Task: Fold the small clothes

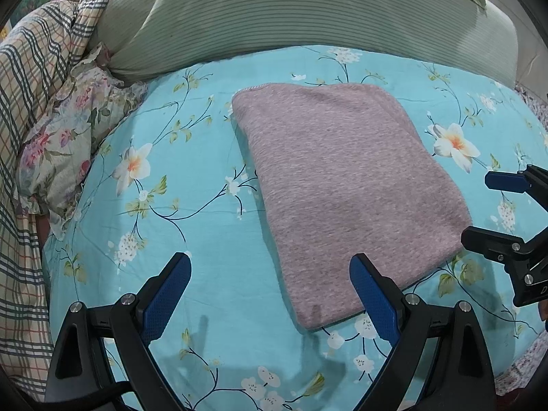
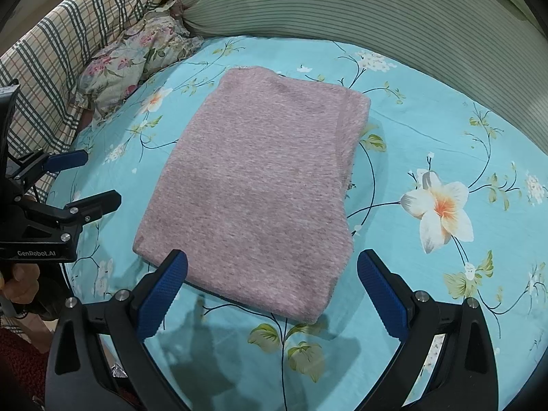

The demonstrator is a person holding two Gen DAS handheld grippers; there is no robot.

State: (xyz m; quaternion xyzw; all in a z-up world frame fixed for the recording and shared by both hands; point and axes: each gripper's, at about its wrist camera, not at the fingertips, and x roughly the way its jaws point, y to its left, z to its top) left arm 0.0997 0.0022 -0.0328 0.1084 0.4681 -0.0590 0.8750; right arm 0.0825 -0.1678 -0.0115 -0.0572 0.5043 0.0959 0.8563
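1. Far left, heaped bedding lines the edge of the bed – a plaid quilt (image 1: 27, 78) and a flowered pillow (image 1: 65, 144) tucked against it, with a green striped pillow (image 1: 274, 17) running across the back. None of it looks part of the job.

2. The left gripper (image 1: 270, 291) hovers low over the turquoise flowered sheet (image 1: 205, 246), its blue-padded fingers (image 1: 169, 298) spread wide and holding nothing; its right finger overlaps the near left corner of the garment in this view, though I cannot tell if it touches.

3. In the middle lies the pink knit garment (image 2: 253, 185), flat on the sheet as a neat rectangle. A layered edge shows along its right side in the right wrist view, so it looks folded over on itself at least once – edges fairly square, no loose sleeve or leg sticking out.

4. The right gripper (image 2: 272, 291) hangs at the near edge of the garment, fingers likewise wide apart and empty.

5. My reading: this piece seems done or nearly so. What may remain is one more fold to make it smaller, or a smoothing press. No other small clothes are visible waiting.
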